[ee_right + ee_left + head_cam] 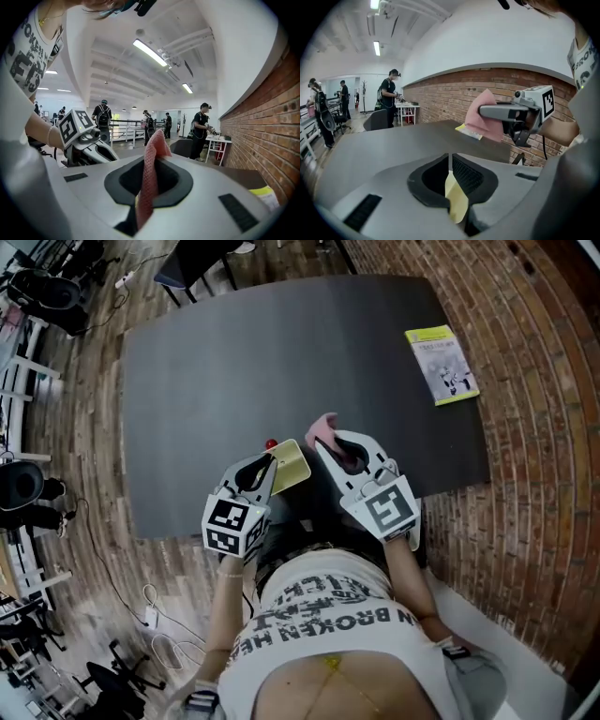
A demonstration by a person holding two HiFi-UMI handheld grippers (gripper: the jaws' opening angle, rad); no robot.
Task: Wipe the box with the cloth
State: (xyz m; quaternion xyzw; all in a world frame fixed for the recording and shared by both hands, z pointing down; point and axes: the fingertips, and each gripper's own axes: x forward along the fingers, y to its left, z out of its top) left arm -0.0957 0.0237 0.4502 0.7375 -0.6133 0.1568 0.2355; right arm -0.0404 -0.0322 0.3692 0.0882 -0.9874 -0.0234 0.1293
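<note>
Over the dark table [281, 352], left gripper [269, 462] clamps box [291, 467]; right gripper [330, 443] clamps cloth [322, 427].

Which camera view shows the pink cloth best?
The right gripper view: the pink cloth sits large and centred, pinched in the jaws of the right gripper. The head view shows only a small pink tuft past that gripper's tip; the left gripper view shows it side-on, smaller.

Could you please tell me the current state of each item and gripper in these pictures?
left gripper: shut on the yellow box
right gripper: shut on the pink cloth
yellow box: clamped by one edge
pink cloth: pinched, bunched
booklet: closed, flat on the table
</note>
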